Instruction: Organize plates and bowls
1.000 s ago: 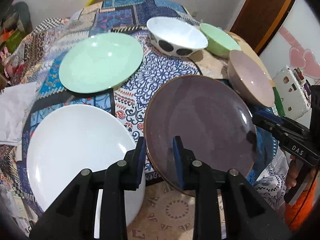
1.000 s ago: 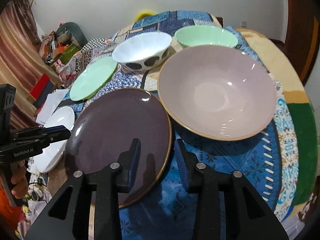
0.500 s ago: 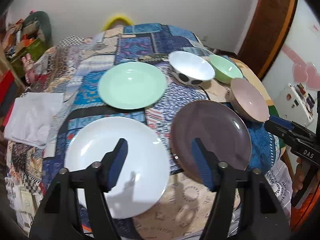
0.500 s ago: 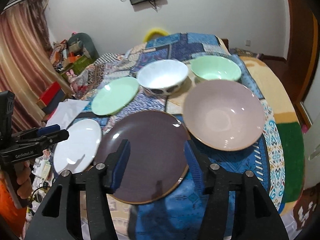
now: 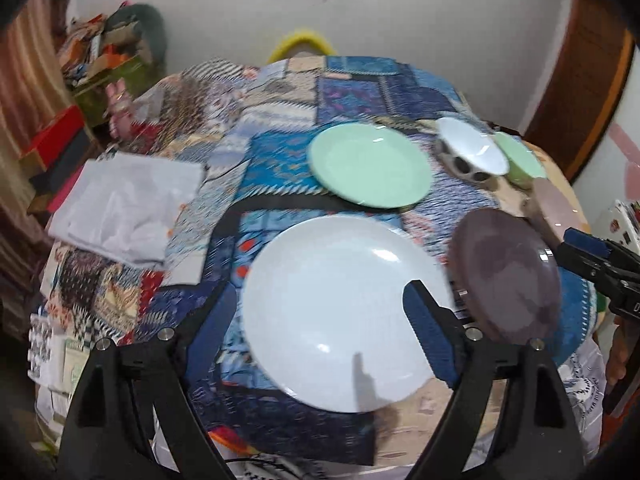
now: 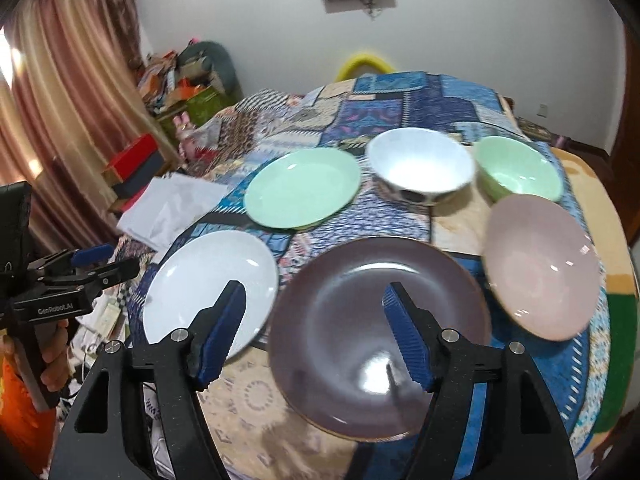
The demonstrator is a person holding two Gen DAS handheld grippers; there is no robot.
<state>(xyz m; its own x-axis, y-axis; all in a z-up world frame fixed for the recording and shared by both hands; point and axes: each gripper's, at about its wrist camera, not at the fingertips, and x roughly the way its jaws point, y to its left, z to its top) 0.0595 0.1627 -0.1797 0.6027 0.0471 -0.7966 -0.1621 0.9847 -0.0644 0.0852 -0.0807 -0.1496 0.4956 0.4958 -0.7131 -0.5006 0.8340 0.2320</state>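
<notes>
A white plate point(image 5: 340, 312) point(image 6: 208, 280), a purple plate point(image 5: 508, 272) point(image 6: 376, 328) and a green plate point(image 5: 368, 166) point(image 6: 302, 186) lie flat on the patchwork cloth. Behind them stand a white spotted bowl point(image 6: 420, 170) point(image 5: 470, 154), a green bowl point(image 6: 520, 172) point(image 5: 520, 160) and a pink bowl point(image 6: 540, 264) point(image 5: 556, 208). My left gripper point(image 5: 320, 300) hovers above the white plate, jaws opening, nothing between them. My right gripper point(image 6: 314, 296) hovers over the purple plate's near edge, jaws also opening and empty.
A folded white cloth point(image 5: 124, 208) lies on the table's left side. Boxes and clutter point(image 6: 176, 92) fill the room's left corner by a curtain point(image 6: 68, 80). A yellow chair back point(image 5: 302, 42) shows beyond the far table edge. The table's near edge lies just below both grippers.
Both grippers opened from near the purple plate's rim and pulled back and up. The left one swung left over the white plate; the purple plate stayed flat on the table.
</notes>
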